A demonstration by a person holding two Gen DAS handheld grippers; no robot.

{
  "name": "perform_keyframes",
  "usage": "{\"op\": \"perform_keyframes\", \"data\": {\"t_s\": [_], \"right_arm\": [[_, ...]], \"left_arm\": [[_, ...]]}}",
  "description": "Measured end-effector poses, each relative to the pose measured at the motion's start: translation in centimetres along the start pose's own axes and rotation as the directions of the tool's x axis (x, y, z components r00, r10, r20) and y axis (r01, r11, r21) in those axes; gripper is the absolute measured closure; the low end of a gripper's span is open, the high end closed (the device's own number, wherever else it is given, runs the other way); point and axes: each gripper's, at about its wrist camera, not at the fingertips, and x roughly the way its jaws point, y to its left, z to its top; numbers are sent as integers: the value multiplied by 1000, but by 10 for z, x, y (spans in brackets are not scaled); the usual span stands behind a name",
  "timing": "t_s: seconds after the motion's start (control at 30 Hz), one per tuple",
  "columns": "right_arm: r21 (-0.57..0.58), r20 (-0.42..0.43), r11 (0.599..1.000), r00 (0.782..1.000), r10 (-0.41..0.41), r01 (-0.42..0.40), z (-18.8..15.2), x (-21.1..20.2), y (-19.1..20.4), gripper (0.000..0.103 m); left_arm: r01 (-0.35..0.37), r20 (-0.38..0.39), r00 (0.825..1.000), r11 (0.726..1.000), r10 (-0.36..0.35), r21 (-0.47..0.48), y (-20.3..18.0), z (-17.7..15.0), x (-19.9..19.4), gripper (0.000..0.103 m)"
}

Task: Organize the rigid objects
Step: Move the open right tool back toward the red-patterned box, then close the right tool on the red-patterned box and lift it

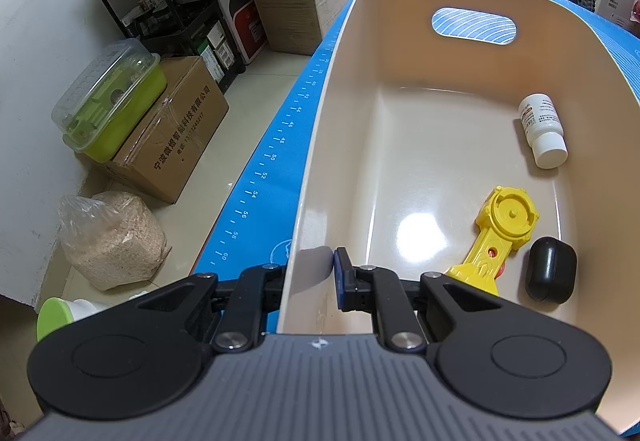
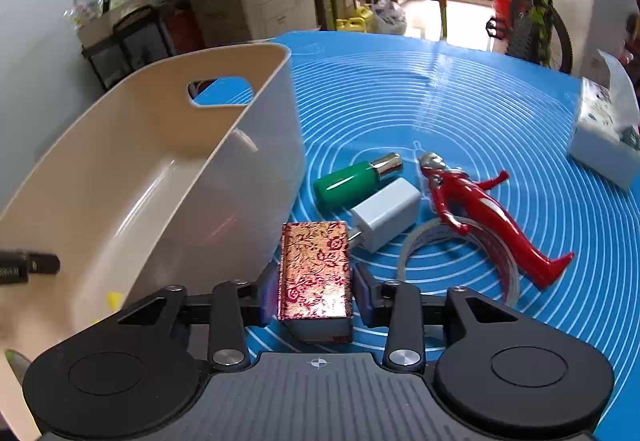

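Observation:
A beige bin [image 1: 360,33] stands on the blue mat. My left gripper [image 1: 310,273] is shut on the bin's near wall, one finger outside and one inside. The bin holds a white bottle [image 1: 542,129], a yellow toy [image 1: 500,233] and a black case [image 1: 551,269]. In the right wrist view my right gripper [image 2: 316,293] is shut on a red and gold patterned box [image 2: 316,273], right beside the bin [image 2: 168,113]. Past it on the mat lie a green bottle [image 2: 352,181], a white charger [image 2: 386,215], a red figure [image 2: 480,213] and a tape roll [image 2: 508,269].
The blue mat [image 2: 440,89] covers the table; its left edge [image 1: 260,169] drops to the floor with cardboard boxes [image 1: 172,145], a sack and a black shelf. A white packet [image 2: 604,137] sits at the mat's right. A bicycle [image 2: 536,9] stands behind.

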Motion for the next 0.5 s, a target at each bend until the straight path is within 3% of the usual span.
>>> {"op": "perform_keyframes", "data": {"t_s": [0.5], "right_arm": [[67, 19, 997, 999, -51, 49, -4, 15, -6, 59]], "left_arm": [[-4, 3, 1000, 1000, 4, 6, -3, 0, -1, 85]]}}
